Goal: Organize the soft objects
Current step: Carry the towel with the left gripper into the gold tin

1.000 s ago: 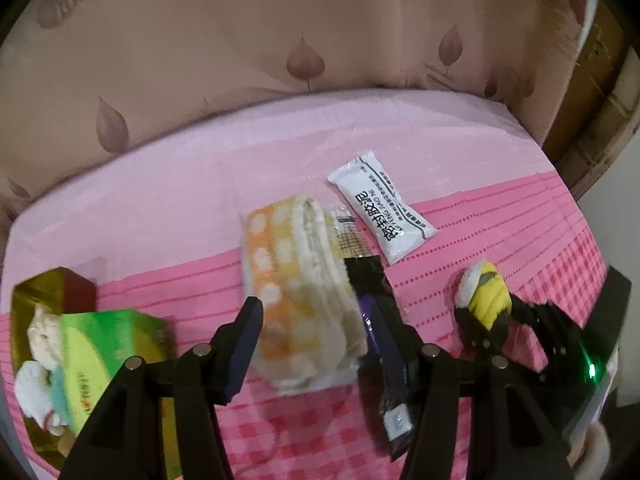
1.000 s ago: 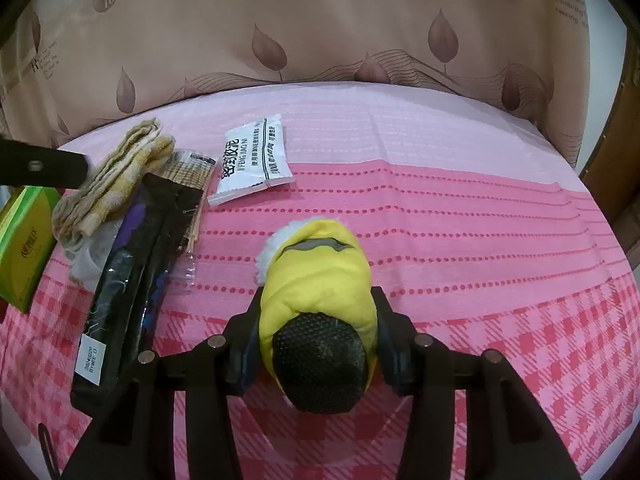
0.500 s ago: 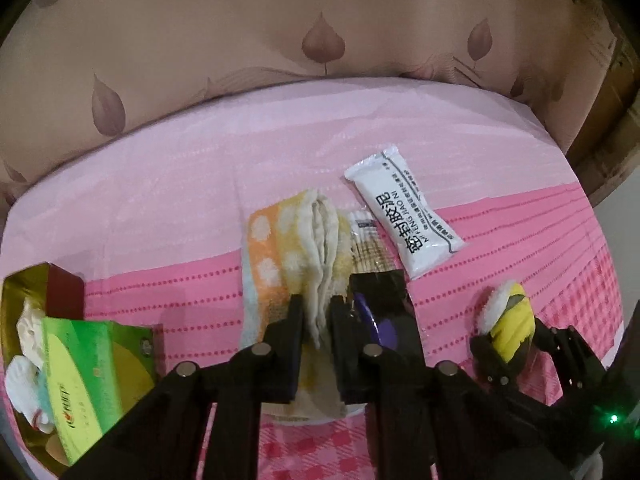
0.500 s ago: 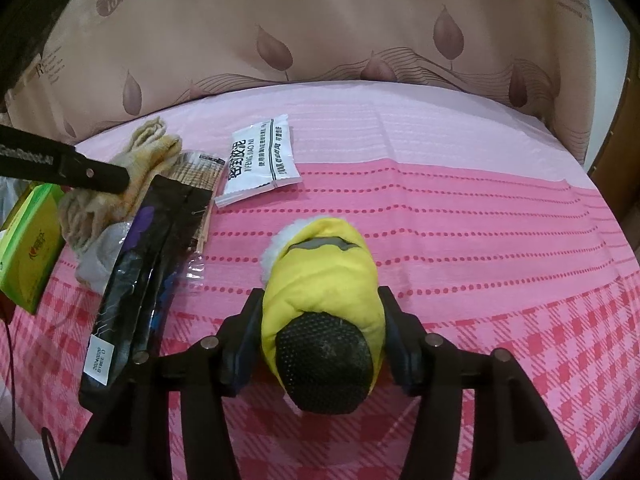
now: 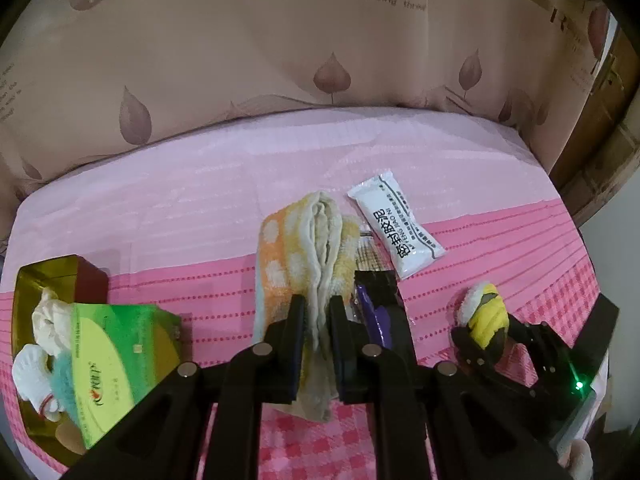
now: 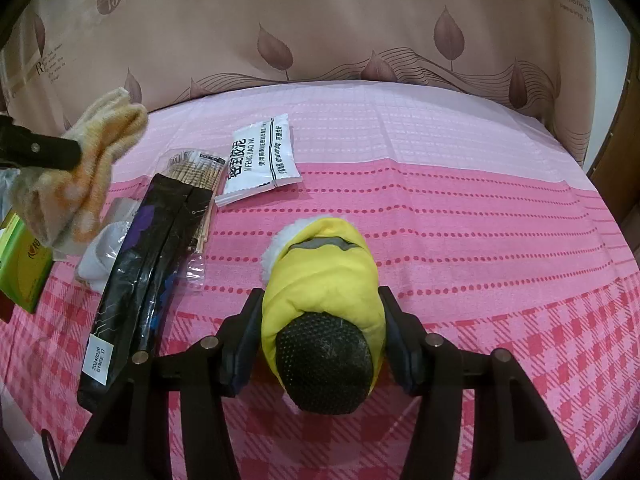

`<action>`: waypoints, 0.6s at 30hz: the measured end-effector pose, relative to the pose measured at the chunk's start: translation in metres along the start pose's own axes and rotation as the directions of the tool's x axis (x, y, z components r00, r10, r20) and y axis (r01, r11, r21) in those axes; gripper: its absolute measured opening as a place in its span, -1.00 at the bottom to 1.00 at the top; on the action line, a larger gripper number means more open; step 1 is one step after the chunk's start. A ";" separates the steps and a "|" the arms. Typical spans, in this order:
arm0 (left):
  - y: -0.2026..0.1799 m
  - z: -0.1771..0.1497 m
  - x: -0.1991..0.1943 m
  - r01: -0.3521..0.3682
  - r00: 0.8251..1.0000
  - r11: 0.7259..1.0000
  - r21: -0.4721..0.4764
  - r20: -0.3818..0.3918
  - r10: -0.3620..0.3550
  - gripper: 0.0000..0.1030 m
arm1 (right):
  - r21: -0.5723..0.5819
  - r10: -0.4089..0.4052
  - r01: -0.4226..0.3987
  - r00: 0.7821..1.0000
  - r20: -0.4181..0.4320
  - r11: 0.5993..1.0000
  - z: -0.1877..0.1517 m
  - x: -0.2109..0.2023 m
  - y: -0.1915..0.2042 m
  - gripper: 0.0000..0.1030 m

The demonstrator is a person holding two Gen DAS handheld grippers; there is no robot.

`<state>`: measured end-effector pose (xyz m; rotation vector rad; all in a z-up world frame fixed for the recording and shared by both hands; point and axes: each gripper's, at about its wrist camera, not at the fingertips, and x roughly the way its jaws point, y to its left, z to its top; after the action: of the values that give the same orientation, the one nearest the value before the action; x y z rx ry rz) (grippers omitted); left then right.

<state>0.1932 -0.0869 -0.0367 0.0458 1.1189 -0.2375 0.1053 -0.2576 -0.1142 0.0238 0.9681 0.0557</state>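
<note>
Progress is being judged as early to middling; two soft things are being held and none of the loose ones is seen sorted yet. Pink checked and striped cloth (image 6: 460,208) is covering the bed-like surface, and a beige curtain printed with brown leaves (image 6: 320,20) is hanging behind it; a wooden edge is showing at the far right. A gold box (image 5: 48,280) at the left is already being filled with pale soft items, a green tissue carton (image 5: 116,352) lying on it. An orange-and-cream folded towel (image 5: 316,248) is being clenched by the left gripper (image 5: 318,316), its end raised clear of the cloth in the right wrist view. A yellow plush toy with a black mesh end (image 6: 324,296) is being gripped by the right gripper (image 6: 320,320), resting on the cloth. A black glossy pouch (image 6: 148,264), a white printed sachet (image 6: 260,160) and a clear pack of wooden sticks (image 6: 196,176) are being left lying between them, probably not soft goods.
</note>
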 end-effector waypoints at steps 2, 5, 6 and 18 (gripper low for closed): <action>0.000 -0.001 -0.008 0.006 1.000 1.000 0.005 0.016 -0.006 -0.77 | 0.000 0.000 0.000 1.000 0.000 1.000 0.000 0.000 0.000 0.04; -0.001 -0.001 -0.020 0.012 0.999 1.000 0.009 0.037 -0.012 -0.77 | 0.000 -0.001 0.001 1.000 0.000 1.000 0.000 0.000 0.000 0.04; -0.001 -0.001 -0.023 0.016 0.999 1.000 0.011 0.041 -0.016 -0.77 | 0.000 -0.001 0.001 1.000 0.000 1.000 0.000 0.000 0.000 0.04; 0.032 -0.008 -0.072 -0.033 0.995 0.999 -0.040 0.097 0.037 -0.77 | -0.002 -0.003 0.003 1.000 0.001 1.000 0.000 0.000 0.000 0.04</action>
<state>0.1634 -0.0429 0.0215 0.0192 1.0242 -0.1848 0.1050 -0.2574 -0.1138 0.0209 0.9674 0.0537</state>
